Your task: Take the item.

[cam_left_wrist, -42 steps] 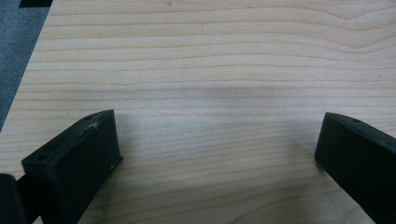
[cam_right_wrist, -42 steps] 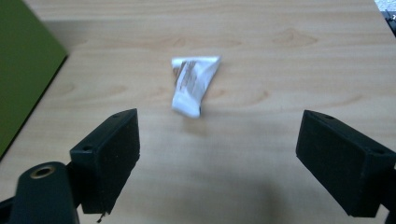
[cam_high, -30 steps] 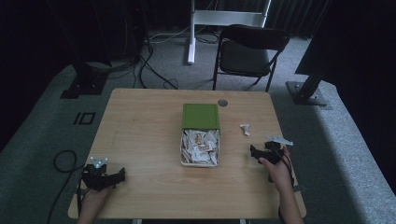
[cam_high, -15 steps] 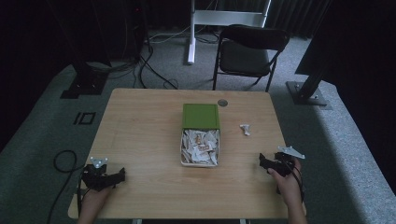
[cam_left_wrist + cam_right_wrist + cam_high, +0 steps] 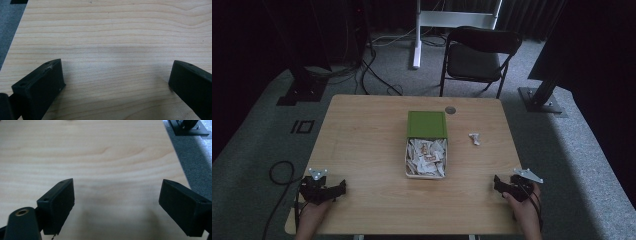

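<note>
A green box (image 5: 426, 124) stands open in the middle of the wooden table (image 5: 362, 135), its lower half full of several white packets (image 5: 426, 157). To its right lies a small white crumpled piece (image 5: 473, 138). My left gripper (image 5: 324, 189) rests near the table's front left corner, and its jaws stand wide apart over bare wood (image 5: 116, 80). Near the front right edge my right gripper (image 5: 512, 186) is also open, with nothing but bare wood between its jaws (image 5: 116, 205).
A small dark round disc (image 5: 450, 109) sits at the table's far edge behind the box. Beyond the table stand a black folding chair (image 5: 479, 55), a white stand (image 5: 417, 30) and cables on the grey floor. Dark stand bases flank both sides.
My right gripper has drawn back from beside the white piece toward the front right edge of the table. The left gripper has stayed put.
</note>
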Demonstrator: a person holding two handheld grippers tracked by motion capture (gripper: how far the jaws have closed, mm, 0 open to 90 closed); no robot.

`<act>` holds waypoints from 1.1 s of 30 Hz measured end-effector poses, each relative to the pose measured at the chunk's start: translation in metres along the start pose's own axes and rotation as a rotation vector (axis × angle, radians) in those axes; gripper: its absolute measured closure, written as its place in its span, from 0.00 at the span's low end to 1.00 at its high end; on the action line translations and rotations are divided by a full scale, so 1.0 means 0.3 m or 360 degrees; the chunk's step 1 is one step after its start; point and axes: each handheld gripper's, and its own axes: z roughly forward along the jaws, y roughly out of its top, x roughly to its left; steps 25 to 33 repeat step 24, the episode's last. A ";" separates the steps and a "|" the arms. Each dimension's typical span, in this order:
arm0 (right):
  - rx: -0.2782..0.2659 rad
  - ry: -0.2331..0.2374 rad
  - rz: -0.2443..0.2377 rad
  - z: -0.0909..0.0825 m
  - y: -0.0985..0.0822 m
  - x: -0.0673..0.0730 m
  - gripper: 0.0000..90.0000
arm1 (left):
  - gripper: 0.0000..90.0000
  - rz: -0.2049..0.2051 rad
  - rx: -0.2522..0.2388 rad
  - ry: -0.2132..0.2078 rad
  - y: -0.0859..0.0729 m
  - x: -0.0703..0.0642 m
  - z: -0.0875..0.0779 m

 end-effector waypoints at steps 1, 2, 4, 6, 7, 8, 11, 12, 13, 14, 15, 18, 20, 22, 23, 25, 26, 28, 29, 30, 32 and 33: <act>0.0007 0.0001 -0.0015 -0.002 -0.009 0.002 0.14 | 0.01 0.0000 0.0000 0.0001 0.000 0.000 0.000; 0.0019 -0.0005 -0.0033 -0.004 -0.017 0.003 0.14 | 0.01 0.0000 0.0000 0.0001 0.000 0.000 0.000; 0.0025 0.0013 -0.0009 -0.008 -0.029 0.004 0.14 | 0.01 0.0000 0.0000 0.0001 0.000 0.000 0.000; 0.0043 0.0004 -0.0040 -0.009 -0.039 0.005 0.14 | 0.01 0.0000 0.0000 0.0000 0.000 0.000 0.000; 0.0042 -0.0006 -0.0040 -0.009 -0.042 0.004 0.14 | 0.01 0.0000 0.0000 0.0001 0.000 0.000 0.000; 0.0050 0.0007 -0.0036 -0.010 -0.044 0.004 0.14 | 0.01 0.0001 0.0000 0.0000 0.000 0.000 0.000; 0.0054 -0.0001 -0.0052 -0.013 -0.046 0.007 0.14 | 0.01 0.0000 0.0000 0.0000 0.000 0.000 0.000; 0.0079 0.0011 -0.0052 -0.011 -0.048 0.007 0.14 | 0.01 0.0000 0.0000 0.0001 0.000 0.000 0.000; 0.0078 0.0010 -0.0059 -0.012 -0.049 0.007 0.14 | 0.01 0.0000 0.0000 0.0000 0.000 0.000 0.000; 0.0085 -0.0004 -0.0067 -0.013 -0.050 0.010 0.14 | 0.01 0.0000 0.0000 0.0001 0.000 0.000 0.000; 0.0086 -0.0008 -0.0071 -0.014 -0.051 0.011 0.13 | 0.01 0.0000 0.0000 0.0000 0.000 0.000 0.000; 0.0087 -0.0008 -0.0068 -0.013 -0.051 0.010 0.13 | 0.01 0.0000 0.0000 0.0001 0.000 0.000 0.000; 0.0088 -0.0008 -0.0067 -0.013 -0.051 0.010 0.13 | 0.01 0.0000 0.0000 0.0001 0.000 0.000 0.000; 0.0088 -0.0007 -0.0067 -0.013 -0.050 0.010 0.13 | 0.01 0.0000 0.0000 0.0001 0.000 0.000 0.000; 0.0088 -0.0007 -0.0066 -0.013 -0.050 0.010 0.13 | 0.01 0.0000 0.0000 0.0000 0.000 0.000 0.000; 0.0088 -0.0007 -0.0066 -0.013 -0.050 0.010 0.13 | 0.01 0.0000 0.0000 0.0000 0.000 0.000 0.000; 0.0088 -0.0007 -0.0066 -0.013 -0.050 0.010 0.13 | 0.01 0.0000 0.0000 0.0000 0.000 0.000 0.000; 0.0088 -0.0007 -0.0066 -0.013 -0.050 0.010 0.13 | 0.01 0.0000 0.0000 0.0000 0.000 0.000 0.000; 0.0088 -0.0007 -0.0066 -0.013 -0.050 0.010 0.13 | 0.01 0.0000 0.0000 0.0000 0.000 0.000 0.000; 0.0088 -0.0007 -0.0066 -0.013 -0.050 0.010 0.13 | 0.01 0.0000 0.0000 0.0000 0.000 0.000 0.000; 0.0088 -0.0007 -0.0066 -0.013 -0.050 0.010 0.13 | 0.01 0.0000 0.0000 0.0000 0.000 0.000 0.000; 0.0088 -0.0007 -0.0066 -0.013 -0.050 0.010 0.13 | 0.01 0.0000 0.0000 0.0000 0.000 0.000 0.000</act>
